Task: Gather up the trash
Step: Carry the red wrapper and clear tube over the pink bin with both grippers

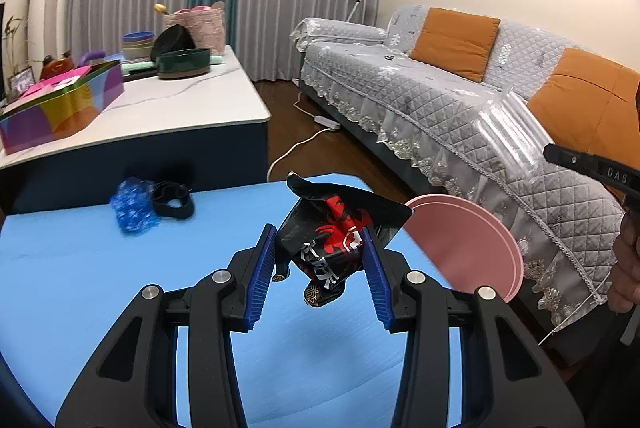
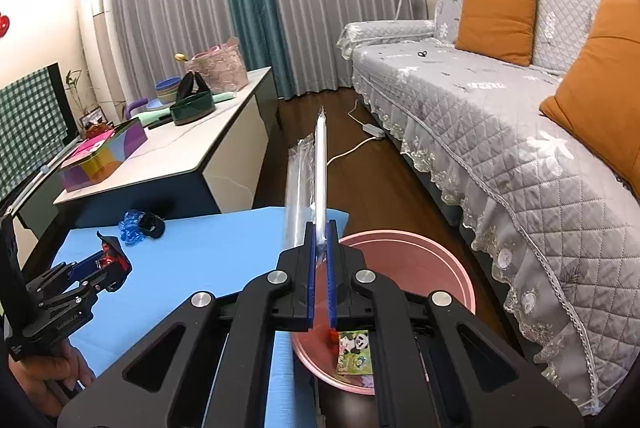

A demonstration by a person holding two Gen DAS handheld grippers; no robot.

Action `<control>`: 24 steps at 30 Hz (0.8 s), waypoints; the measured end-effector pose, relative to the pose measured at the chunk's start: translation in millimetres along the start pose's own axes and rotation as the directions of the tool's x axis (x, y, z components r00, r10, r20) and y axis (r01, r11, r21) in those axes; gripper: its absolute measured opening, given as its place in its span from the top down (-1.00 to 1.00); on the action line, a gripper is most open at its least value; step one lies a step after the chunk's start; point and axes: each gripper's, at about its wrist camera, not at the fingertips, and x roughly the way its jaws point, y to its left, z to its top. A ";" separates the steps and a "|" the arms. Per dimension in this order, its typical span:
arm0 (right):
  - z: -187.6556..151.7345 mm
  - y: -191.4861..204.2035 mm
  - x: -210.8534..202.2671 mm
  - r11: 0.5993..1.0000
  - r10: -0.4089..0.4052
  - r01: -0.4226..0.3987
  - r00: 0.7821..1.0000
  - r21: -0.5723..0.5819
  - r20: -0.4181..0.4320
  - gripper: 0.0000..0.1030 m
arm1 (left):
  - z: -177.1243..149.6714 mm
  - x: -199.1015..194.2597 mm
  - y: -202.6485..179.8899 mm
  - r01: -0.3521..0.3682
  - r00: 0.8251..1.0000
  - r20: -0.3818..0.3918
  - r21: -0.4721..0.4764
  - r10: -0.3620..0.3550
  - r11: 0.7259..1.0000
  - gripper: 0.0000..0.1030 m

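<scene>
My left gripper [image 1: 320, 248] is shut on a crumpled black and red snack wrapper [image 1: 336, 232] and holds it above the blue table [image 1: 80, 288]; the gripper also shows in the right wrist view [image 2: 110, 262]. My right gripper [image 2: 320, 248] is shut on a clear plastic sleeve [image 2: 308, 179] that stands upright, above the near edge of the pink bin [image 2: 452, 260]. The sleeve [image 1: 512, 135] shows in the left wrist view too. The pink bin [image 1: 472, 248] stands beside the table's right edge. It holds a panda-print wrapper [image 2: 354, 352].
A blue bubble-wrap wad [image 1: 132, 207] and a black strap [image 1: 174, 201] lie at the table's far edge. Behind stands a white cabinet [image 1: 192, 99] with a colourful box [image 1: 60, 103] and bowls. A grey sofa [image 1: 460, 95] runs along the right. A cable [image 1: 296, 143] lies on the floor.
</scene>
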 end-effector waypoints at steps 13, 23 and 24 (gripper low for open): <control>0.2 -43.2 9.4 0.995 -0.095 0.095 0.995 0.038 -0.013 0.90 | 22.3 41.4 -59.8 0.084 0.996 -0.012 0.037 -0.084 0.996 0.18; -2.0 -63.8 21.9 0.990 -0.133 0.134 0.991 0.047 -0.029 0.90 | 28.9 75.2 -100.0 0.141 0.990 -0.034 0.069 -0.139 0.988 0.18; -2.0 -65.2 22.5 0.989 -0.137 0.138 0.990 0.047 -0.029 0.90 | 28.9 77.8 -103.1 0.144 0.989 -0.037 0.073 -0.142 0.987 0.18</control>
